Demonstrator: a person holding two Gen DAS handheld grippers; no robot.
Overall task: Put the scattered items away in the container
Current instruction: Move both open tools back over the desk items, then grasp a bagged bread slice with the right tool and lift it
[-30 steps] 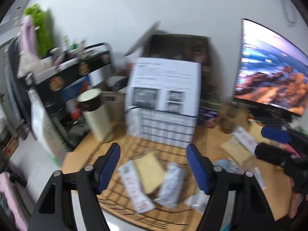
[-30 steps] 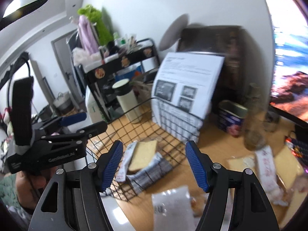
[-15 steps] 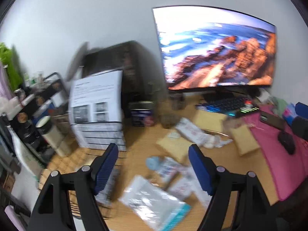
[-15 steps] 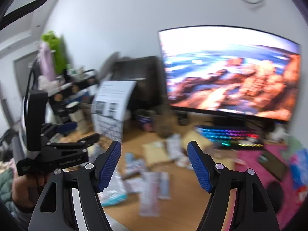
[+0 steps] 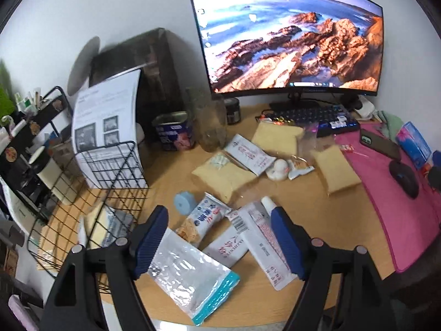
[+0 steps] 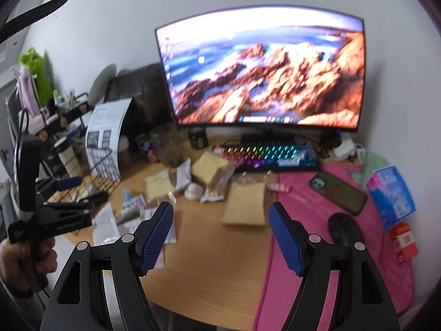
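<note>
Hovering with nothing between them, the left gripper [image 5: 219, 244] fingers are standing spread after just opening wider over the packet pile at the near table [image 5: 317, 215] edge; the right gripper [image 6: 220, 238] fingers are likewise released and empty. Lying flat under the left one is the long white sachet [image 5: 266, 244], long axis running up-left to lower-right: looking light, limp and slick, so pinching across its narrow middle seems best. The wire basket [image 5: 82, 207] is sitting to the left, a few packets already in it.

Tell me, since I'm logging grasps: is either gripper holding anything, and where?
Nothing is held: the left gripper and right gripper are both open and empty.
</note>
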